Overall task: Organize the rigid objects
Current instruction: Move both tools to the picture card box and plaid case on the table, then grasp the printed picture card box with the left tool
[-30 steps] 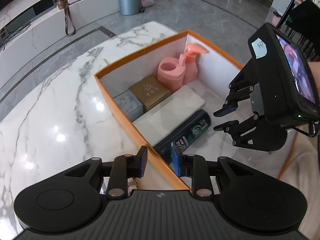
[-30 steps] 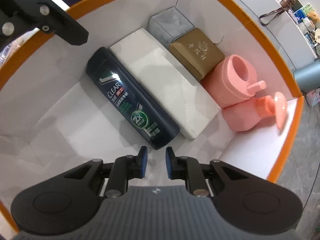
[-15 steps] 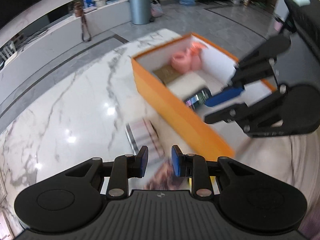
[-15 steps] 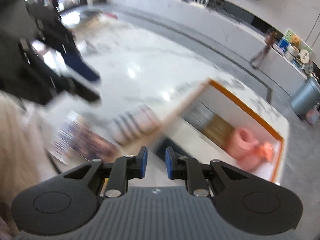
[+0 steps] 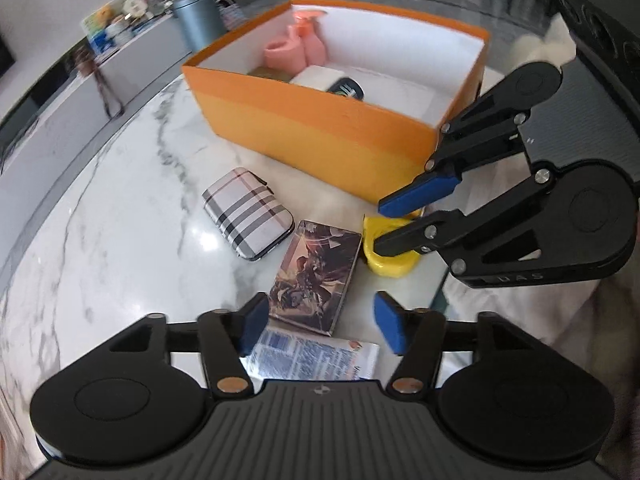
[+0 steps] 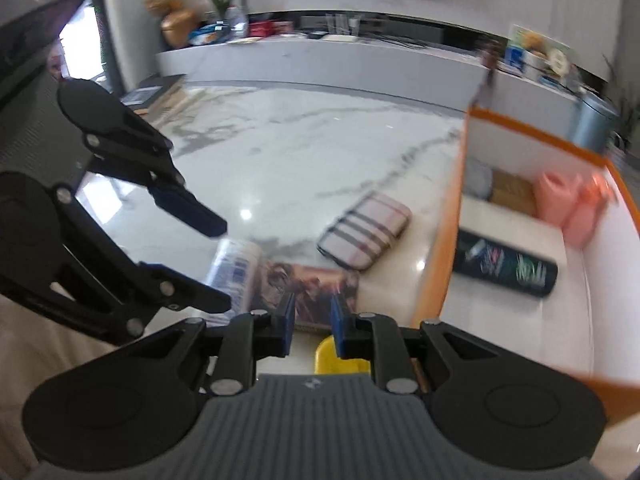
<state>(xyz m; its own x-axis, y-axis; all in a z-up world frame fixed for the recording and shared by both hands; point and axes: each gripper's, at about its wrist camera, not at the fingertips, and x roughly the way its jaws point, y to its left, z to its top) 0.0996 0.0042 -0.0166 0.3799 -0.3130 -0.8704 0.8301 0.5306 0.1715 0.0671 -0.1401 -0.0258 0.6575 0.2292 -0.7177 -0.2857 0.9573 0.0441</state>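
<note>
Lower centre of frame: left claw (image 5: 320, 322) spread wide over picture box (image 5: 314, 276), empty. Right claw (image 5: 384, 226) part-open above yellow cup (image 5: 386, 264), empty.

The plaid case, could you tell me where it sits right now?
In the left wrist view the plaid case lies flat on the marble table, just in front of the orange box and left of the picture box.

Bright daylight, motion blur, fisheye warp.
</note>
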